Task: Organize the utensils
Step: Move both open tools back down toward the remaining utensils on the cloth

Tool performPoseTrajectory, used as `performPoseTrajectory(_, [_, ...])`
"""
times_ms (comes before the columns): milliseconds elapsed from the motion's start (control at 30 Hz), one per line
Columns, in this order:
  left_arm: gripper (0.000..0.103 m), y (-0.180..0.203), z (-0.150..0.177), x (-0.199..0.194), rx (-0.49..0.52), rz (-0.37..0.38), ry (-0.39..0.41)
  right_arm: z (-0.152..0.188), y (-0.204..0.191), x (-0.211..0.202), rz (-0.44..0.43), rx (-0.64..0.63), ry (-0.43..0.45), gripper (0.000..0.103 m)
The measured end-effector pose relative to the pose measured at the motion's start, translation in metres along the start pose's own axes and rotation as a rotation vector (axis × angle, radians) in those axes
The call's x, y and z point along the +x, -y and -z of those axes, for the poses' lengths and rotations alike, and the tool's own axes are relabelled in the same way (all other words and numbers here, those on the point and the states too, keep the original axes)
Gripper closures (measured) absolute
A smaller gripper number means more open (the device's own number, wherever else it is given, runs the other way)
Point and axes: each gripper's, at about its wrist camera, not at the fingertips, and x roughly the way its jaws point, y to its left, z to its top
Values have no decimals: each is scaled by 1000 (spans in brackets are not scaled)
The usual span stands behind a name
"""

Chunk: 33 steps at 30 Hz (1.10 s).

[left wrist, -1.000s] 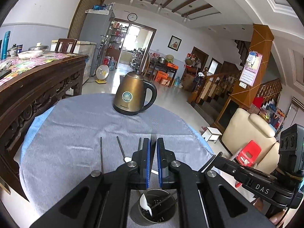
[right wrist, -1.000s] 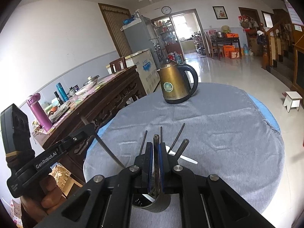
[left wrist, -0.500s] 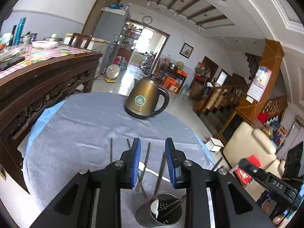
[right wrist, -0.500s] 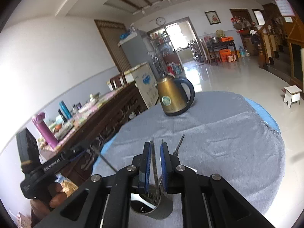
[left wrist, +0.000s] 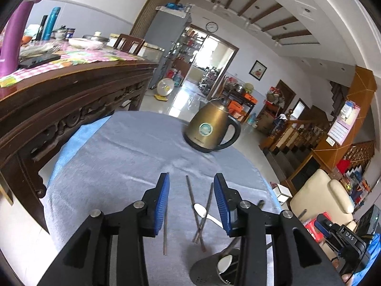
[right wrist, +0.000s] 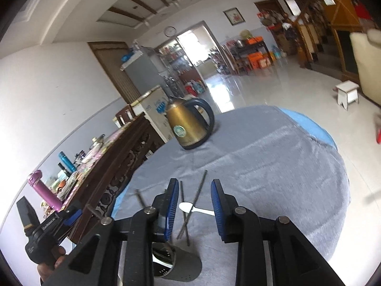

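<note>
A grey metal utensil holder [left wrist: 214, 270] stands on the grey tablecloth near me, with a white spoon and sticks inside; it also shows in the right wrist view [right wrist: 176, 265]. On the cloth lie two crossed chopsticks [left wrist: 198, 211], a white spoon [left wrist: 201, 211] and one separate chopstick [left wrist: 165, 234]. The crossed pair [right wrist: 190, 211] and spoon [right wrist: 190, 207] show in the right view too. My left gripper [left wrist: 191, 202] is open and empty above the crossed chopsticks. My right gripper [right wrist: 194, 206] is open and empty just behind the holder.
A bronze kettle [left wrist: 210, 128] stands at the table's far side. A dark carved wooden sideboard [left wrist: 59, 100] with bottles and dishes runs along the left. A cream armchair [left wrist: 321, 197] and a small white stool [right wrist: 346, 94] stand on the floor to the right.
Both grippers went from shut to wide open. The right gripper let go of the chopstick it held over the holder. Both views rose and tilted.
</note>
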Motion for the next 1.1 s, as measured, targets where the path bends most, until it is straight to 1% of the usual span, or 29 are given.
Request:
performPoseTrajectory(300, [63,-18,14,26,-15,-82,-99,11,30,28,43,69,-104,73])
performPoseTrajectory(567, [63,-32,24,45,-27,-108,-159,20,46,45,52,112,-170,73])
performPoseTrajectory(667, [63,-35,28,53,-30,-98,-183,23,49,50,57,121,-185,73])
performPoseTrajectory(833, [64,-38,39,70,-38,-57,-237,27,53,59,59,130,-213,73])
performPoseTrajectory(867, [65,-39,41,74,-39,-47,-248,29,54,62,59,131,-221,73])
performPoseTrajectory(933, [73,-39,45,81,-37,-31,-264,31,56,67,61,135,-231,73])
performPoseTrajectory(1100, [78,-39,53,97,-42,8,-304,36,65,80,65,156,-265,73])
